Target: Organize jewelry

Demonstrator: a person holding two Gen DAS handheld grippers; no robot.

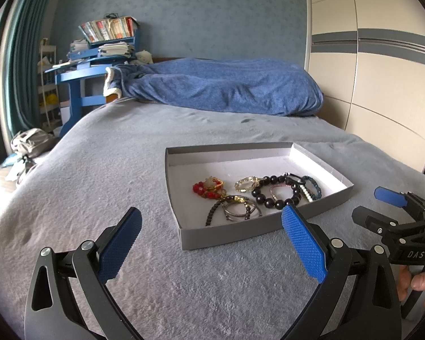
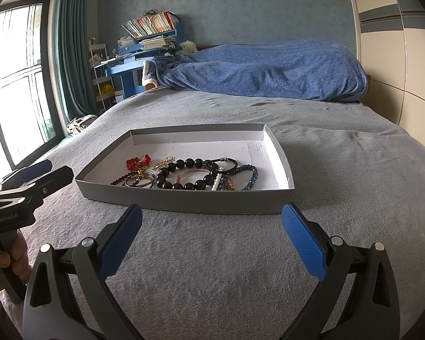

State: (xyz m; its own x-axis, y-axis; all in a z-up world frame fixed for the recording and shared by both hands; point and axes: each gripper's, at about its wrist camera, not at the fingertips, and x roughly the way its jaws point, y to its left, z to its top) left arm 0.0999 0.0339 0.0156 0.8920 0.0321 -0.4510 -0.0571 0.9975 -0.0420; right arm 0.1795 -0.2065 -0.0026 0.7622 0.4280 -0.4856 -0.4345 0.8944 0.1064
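While the grey box (image 1: pixel 229 238) is lying on the grey bed cover (image 1: pixel 104 170), we are holding both tools just short of it and touching nothing. We are keeping the left gripper (image 1: pixel 212 243) near the box's front left corner, its jaws spread wide and released, with only blanket between the blue pads (image 1: pixel 121 246). We are keeping the right gripper (image 2: pixel 212 240) before the box's near wall, its jaws likewise wide apart and empty — each tool is showing at the edge of the other's view, gripped by a hand (image 1: pixel 419 280).

All the jewelry is sitting inside the box, crowded toward its near half while the far half of the white floor is lying bare. We are seeing a bracelet of large black beads (image 2: pixel 184 174) in the middle, a red bead piece (image 2: pixel 137 161) with gold parts at the left, thin metal bangles (image 2: pixel 140 182) and a string of small dark beads toward the front left, and a blue beaded bracelet (image 2: pixel 250 175) at the right beside a short row of white pearls (image 2: pixel 217 180). Several pieces are overlapping.

Beyond, a blue blanket (image 2: pixel 269 70) is lying heaped at the head of the bed — a blue desk (image 2: pixel 127 68) with stacked books is standing to its left.
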